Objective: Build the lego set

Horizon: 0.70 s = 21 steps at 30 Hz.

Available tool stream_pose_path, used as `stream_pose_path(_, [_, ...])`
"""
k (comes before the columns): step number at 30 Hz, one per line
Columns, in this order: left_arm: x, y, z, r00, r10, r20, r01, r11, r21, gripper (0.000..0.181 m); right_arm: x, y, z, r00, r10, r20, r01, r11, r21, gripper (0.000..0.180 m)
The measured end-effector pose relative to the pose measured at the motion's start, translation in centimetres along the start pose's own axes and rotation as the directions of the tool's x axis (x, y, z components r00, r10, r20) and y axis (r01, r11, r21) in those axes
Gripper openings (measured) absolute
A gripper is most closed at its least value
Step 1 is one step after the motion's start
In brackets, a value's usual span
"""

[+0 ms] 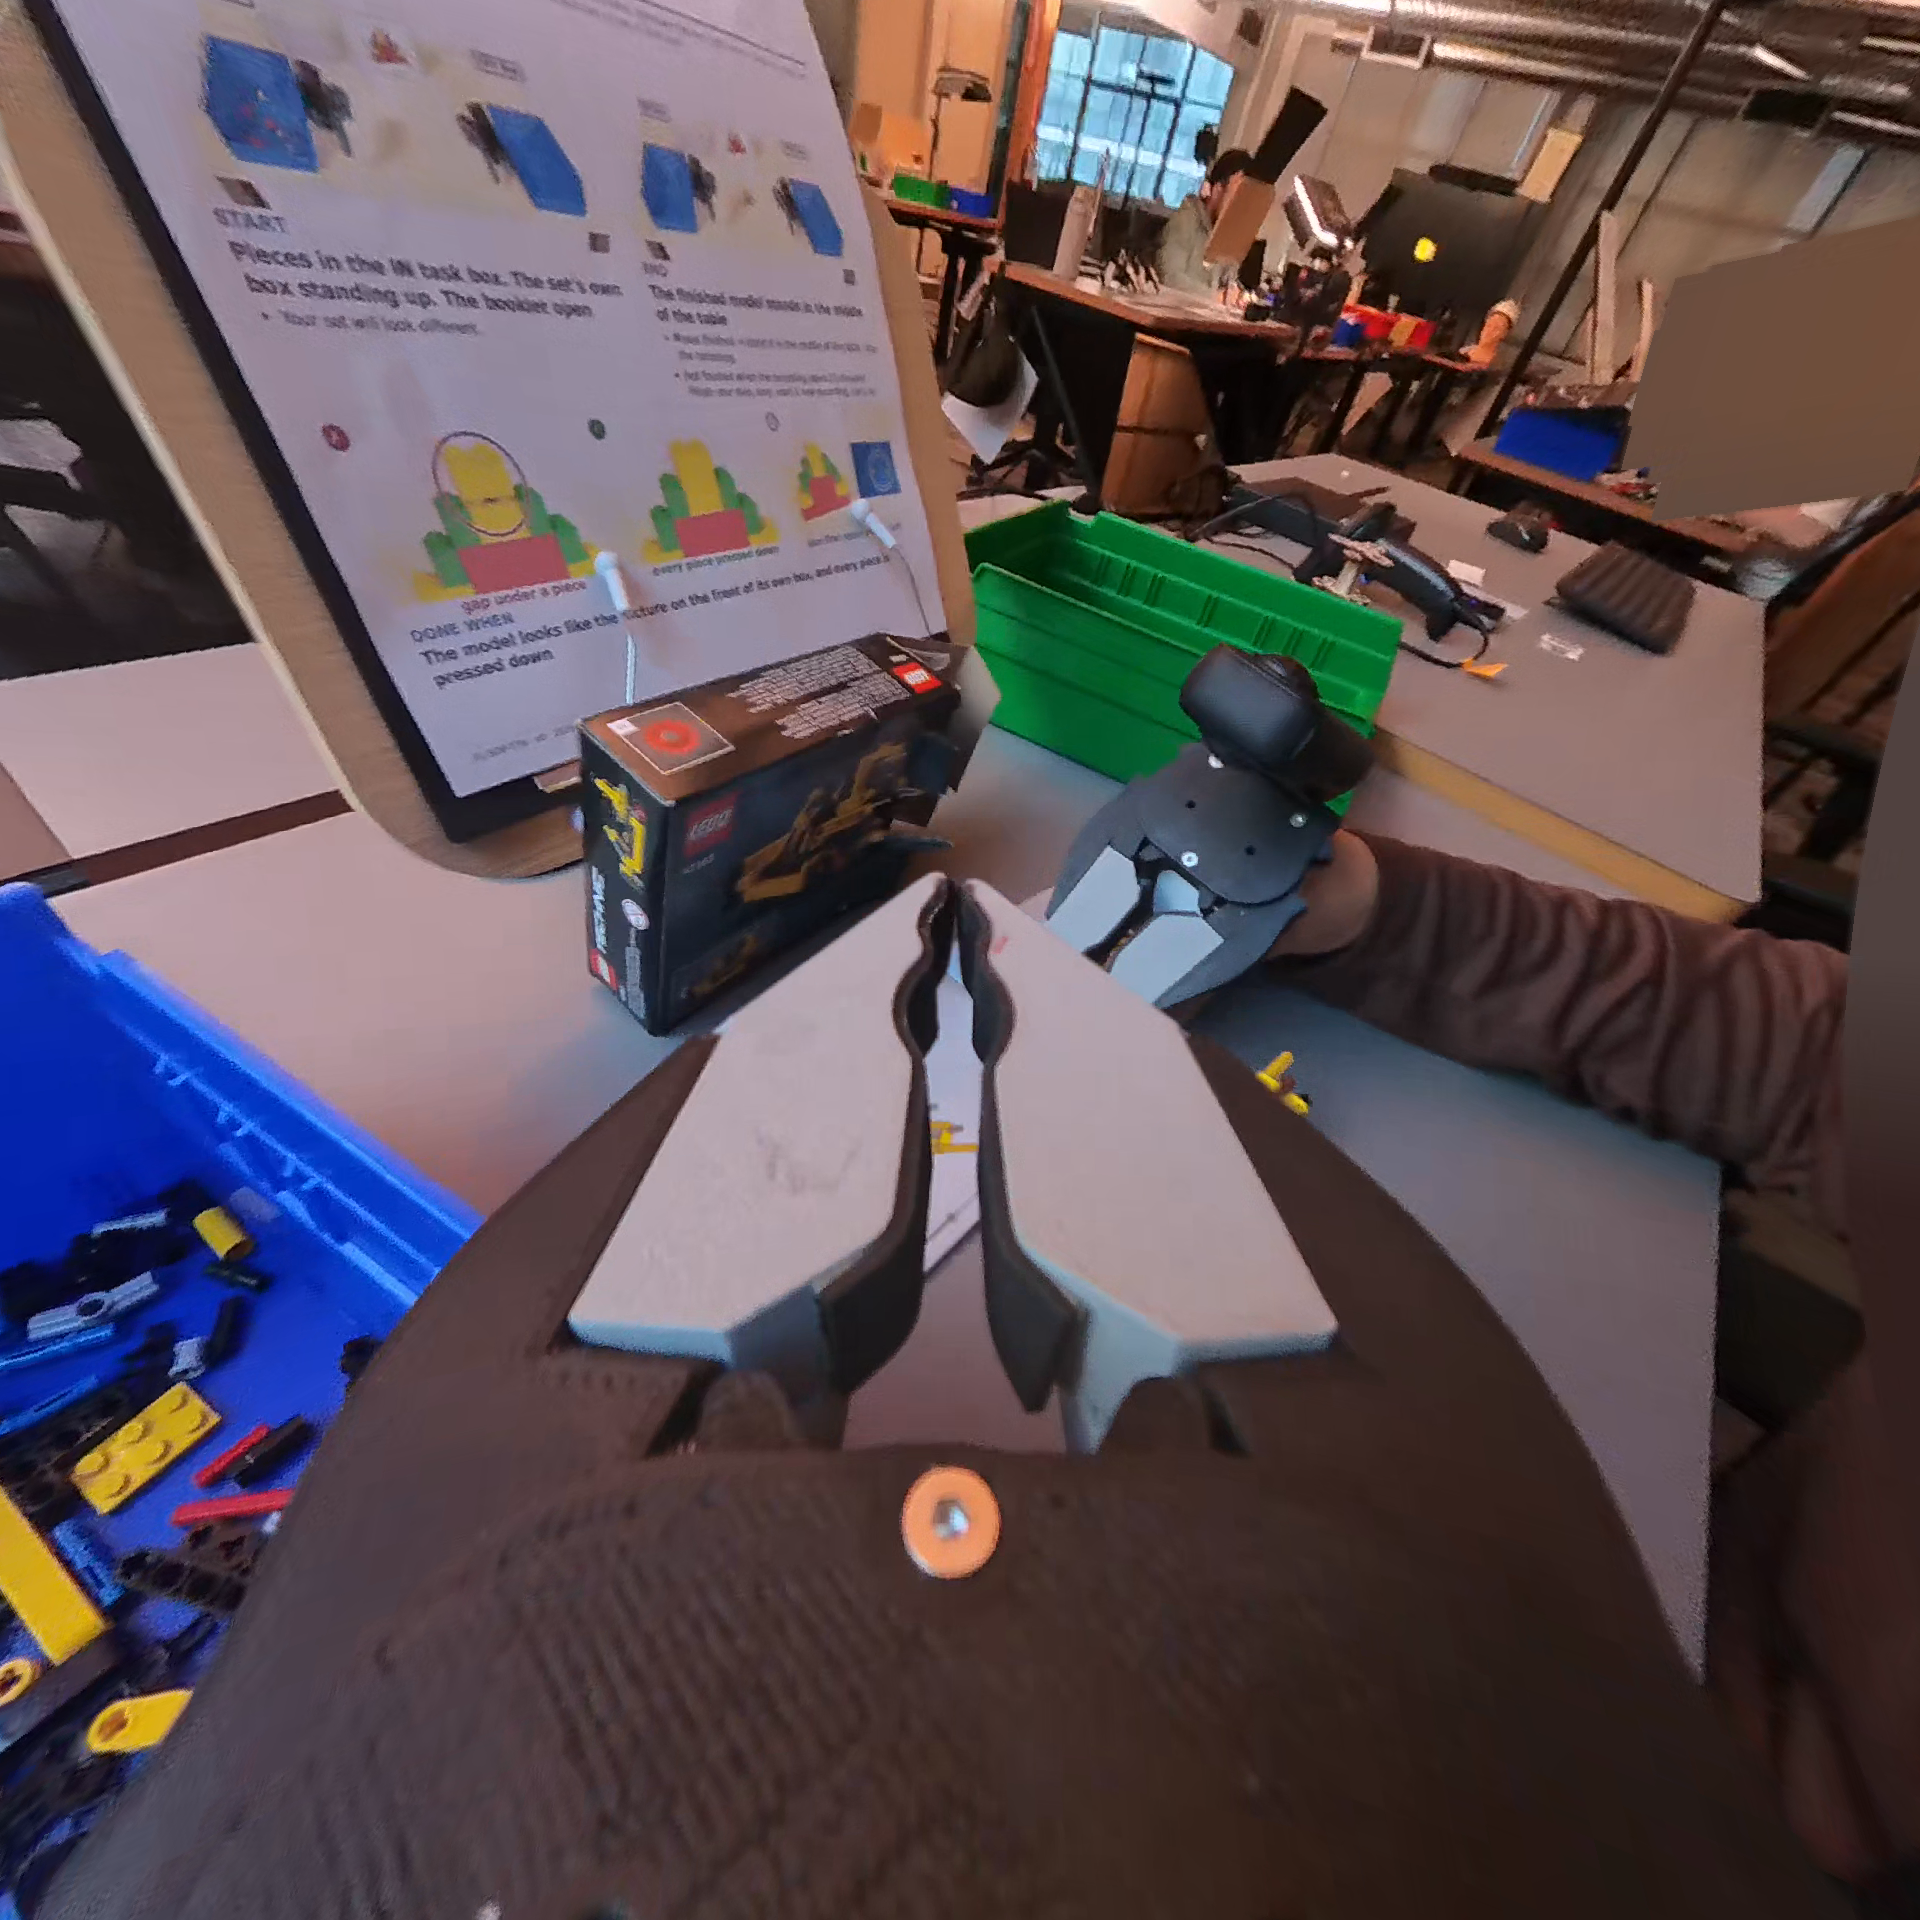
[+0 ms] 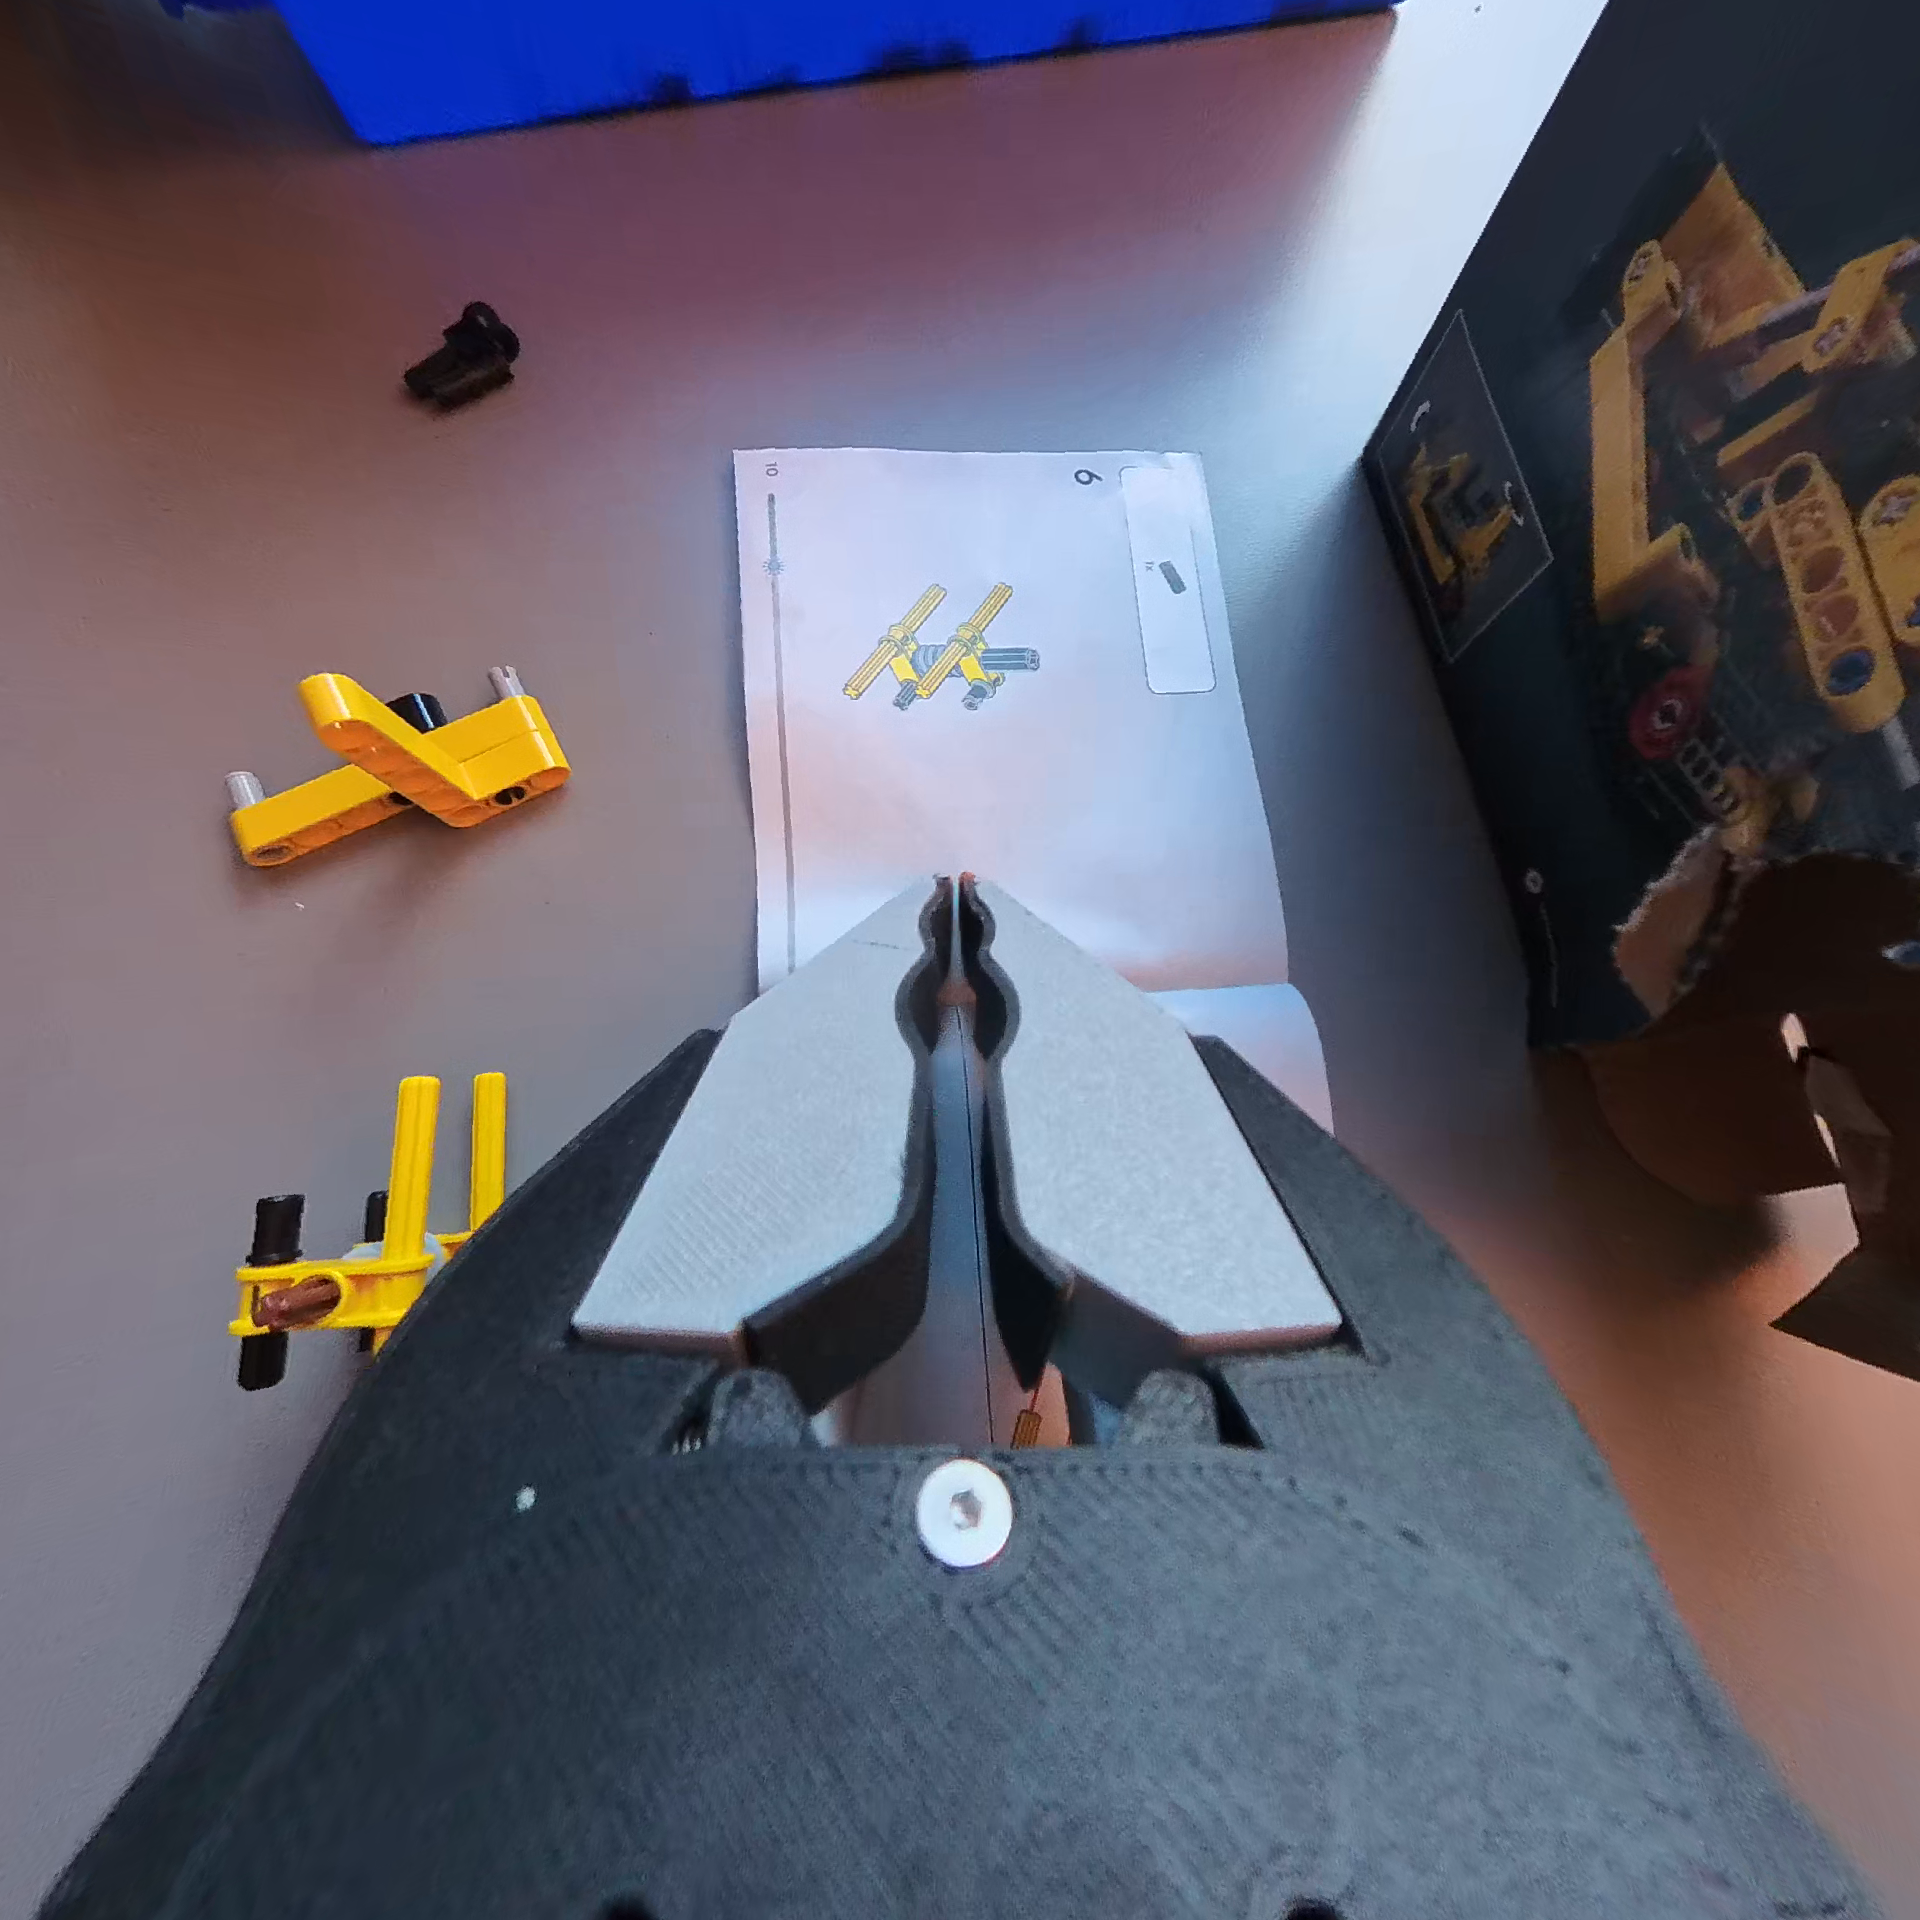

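Observation:
In the right wrist view my right gripper [image 2: 954,883] is shut on the lower edge of an open instruction booklet page [image 2: 987,727], which curves up off the grey table. Left of it lie a yellow beam assembly [image 2: 405,764], a yellow axle assembly with black pins [image 2: 364,1247] and a small black connector [image 2: 462,358]. In the left wrist view my left gripper [image 1: 954,896] is shut and empty, raised above the table. The right gripper [image 1: 1132,940] shows just beyond it, held by a hand in a brown sleeve. The booklet [image 1: 948,1081] shows through the gap.
A blue bin [image 1: 156,1195] with several loose pieces sits at the left; its wall also shows in the right wrist view [image 2: 727,62]. The black set box [image 1: 769,821] stands behind, with a torn flap [image 2: 1766,1039]. An instruction board [image 1: 520,364] and a green bin [image 1: 1164,613] are farther back. One gripper's finger ends stand about 20 cm off the other's. The left gripper is farther from the torn flap [image 2: 1766,1039], some 30 cm, than the right, some 15 cm.

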<state>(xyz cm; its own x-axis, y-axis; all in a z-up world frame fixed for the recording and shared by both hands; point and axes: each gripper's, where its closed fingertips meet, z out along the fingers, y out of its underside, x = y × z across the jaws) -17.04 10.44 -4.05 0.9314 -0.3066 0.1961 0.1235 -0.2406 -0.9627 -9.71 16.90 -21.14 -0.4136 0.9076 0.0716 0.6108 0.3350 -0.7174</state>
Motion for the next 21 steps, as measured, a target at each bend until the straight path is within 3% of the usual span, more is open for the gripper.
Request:
stream_pose_path(7, [-1.1, -0.5, -0.3, 0.998, -0.058, 0.006, 0.058, 0.998, 0.027, 0.0, 0.6, 0.1, -0.1, 1.0, -0.004, -0.021, 0.004, 1.0, -0.011, 0.0])
stream_pose_path(11, [-0.5, -0.6, -0.4, 0.999, -0.032, -0.003, 0.032, 0.999, 0.025, 0.0, 1.0, -1.1, -0.6, 0.999, 0.013, -0.034, -0.011, 0.999, 0.048, 0.0])
stream_pose_path(21, [-1.4, 0.5, 0.0, 0.999, -0.012, 0.041, 0.013, 1.0, -0.029, 0.0, 0.9, -0.2, 0.2, 1.0, 0.011, 0.003, -0.011, 1.0, 0.02, 0.0])
